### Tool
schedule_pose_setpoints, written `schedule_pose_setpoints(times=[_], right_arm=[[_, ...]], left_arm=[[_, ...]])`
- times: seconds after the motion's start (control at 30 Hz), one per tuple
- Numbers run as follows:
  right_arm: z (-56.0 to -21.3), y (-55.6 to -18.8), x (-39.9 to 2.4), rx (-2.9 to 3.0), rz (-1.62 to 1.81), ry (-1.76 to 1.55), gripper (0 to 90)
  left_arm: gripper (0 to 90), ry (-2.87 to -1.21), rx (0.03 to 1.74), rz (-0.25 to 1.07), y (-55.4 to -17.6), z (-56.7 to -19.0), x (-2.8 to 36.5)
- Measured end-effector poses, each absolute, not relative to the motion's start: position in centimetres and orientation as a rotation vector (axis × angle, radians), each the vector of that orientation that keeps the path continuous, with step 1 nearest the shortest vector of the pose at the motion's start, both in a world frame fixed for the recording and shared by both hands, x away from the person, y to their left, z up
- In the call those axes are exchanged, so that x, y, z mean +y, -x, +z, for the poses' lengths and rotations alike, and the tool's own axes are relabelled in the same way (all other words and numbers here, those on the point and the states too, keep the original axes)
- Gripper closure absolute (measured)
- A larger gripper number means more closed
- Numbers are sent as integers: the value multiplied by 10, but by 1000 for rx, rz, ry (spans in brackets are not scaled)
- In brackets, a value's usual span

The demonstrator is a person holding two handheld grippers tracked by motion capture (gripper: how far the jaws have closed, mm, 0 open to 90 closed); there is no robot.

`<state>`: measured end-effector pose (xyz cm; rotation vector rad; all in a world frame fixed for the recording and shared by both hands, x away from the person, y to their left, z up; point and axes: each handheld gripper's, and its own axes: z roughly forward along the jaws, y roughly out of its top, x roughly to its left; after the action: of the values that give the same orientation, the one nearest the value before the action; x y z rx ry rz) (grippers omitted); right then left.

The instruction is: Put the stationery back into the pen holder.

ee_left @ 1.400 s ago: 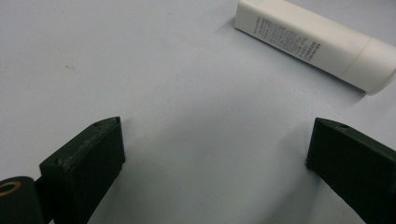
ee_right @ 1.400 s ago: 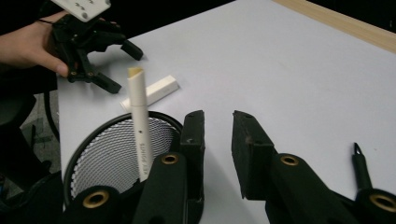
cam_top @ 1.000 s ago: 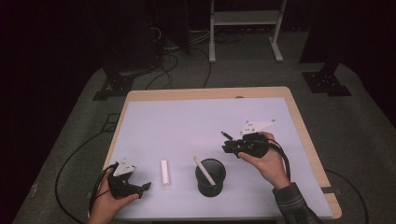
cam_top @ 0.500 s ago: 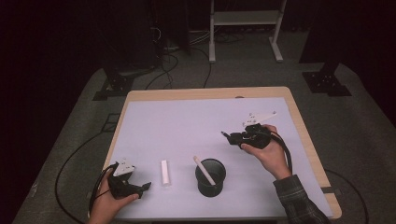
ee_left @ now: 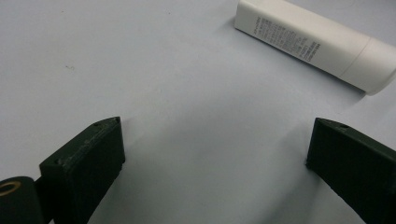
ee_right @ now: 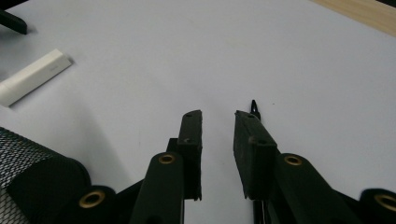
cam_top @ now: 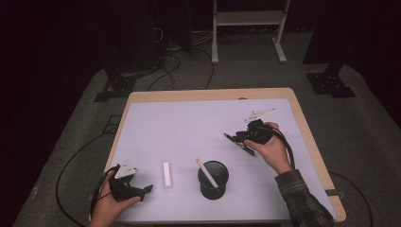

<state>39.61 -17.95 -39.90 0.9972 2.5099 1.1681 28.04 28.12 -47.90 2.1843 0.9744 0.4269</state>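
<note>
Right gripper (ee_right: 218, 114) sits low at centre-bottom of its own view, jaws a narrow slot apart with nothing between them. The slim black plastic pen (ee_right: 253, 104) lies just right of that slot, its tip peeking past the right jaw. Best widen, shift over, straddle the smooth round barrel squarely. Black wire-mesh cup (cam_top: 213, 182) waits lower centre in the high view. Left gripper (ee_left: 215, 125) rests wide open, the glossy white cylindrical tube (ee_left: 303, 44) at upper right.
</note>
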Motion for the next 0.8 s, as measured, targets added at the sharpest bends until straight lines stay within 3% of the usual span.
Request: schedule_pose_setpoints(times=[0.8], right_arm=[[-415,-432,-175,2550,1039,-1086,706]], left_arm=[[32,-2185,977,426,-280,-479,281]])
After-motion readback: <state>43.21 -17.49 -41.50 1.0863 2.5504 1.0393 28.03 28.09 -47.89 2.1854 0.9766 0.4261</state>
